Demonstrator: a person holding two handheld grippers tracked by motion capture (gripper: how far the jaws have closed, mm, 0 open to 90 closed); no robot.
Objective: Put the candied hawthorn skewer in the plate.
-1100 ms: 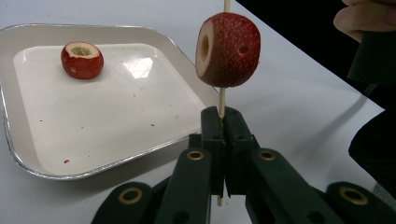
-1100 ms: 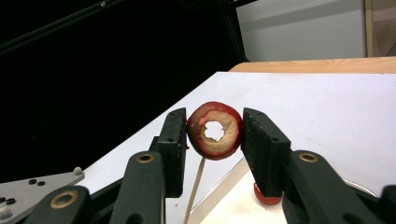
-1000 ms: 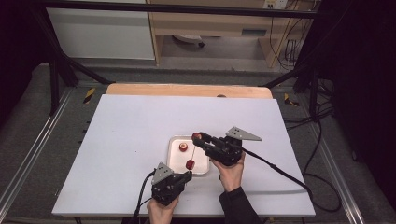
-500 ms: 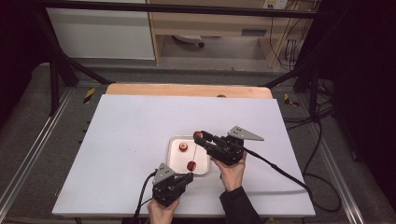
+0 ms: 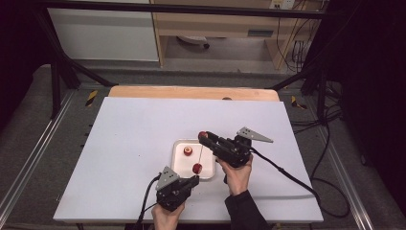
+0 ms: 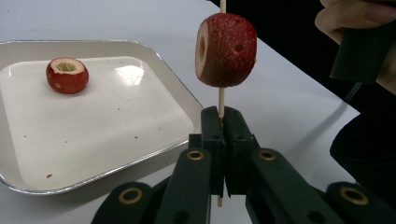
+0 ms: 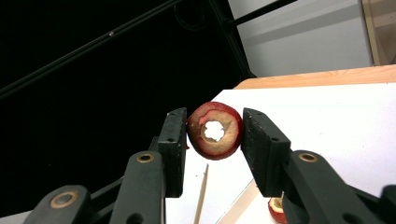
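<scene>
Tabletop: one white tabletop (image 5: 124, 158) under both claws.
Tray: one white square tray with a metal rim (image 6: 28, 184), just left of the left claw.
Fruits: three red cored fruit pieces; one lies on the tray (image 6: 67, 75).
Skewer: one thin wooden skewer (image 6: 221, 100) clenched upright in the left claw (image 6: 223, 122), one fruit (image 6: 227, 50) threaded above it.
Right claw (image 7: 214, 133): grasping the third fruit (image 7: 215, 130), raised above the skewer.

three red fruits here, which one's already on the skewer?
The fruit above the left gripper, whose jaws are shut on the skewer. One lies loose in the tray; the right gripper clamps the third.
</scene>
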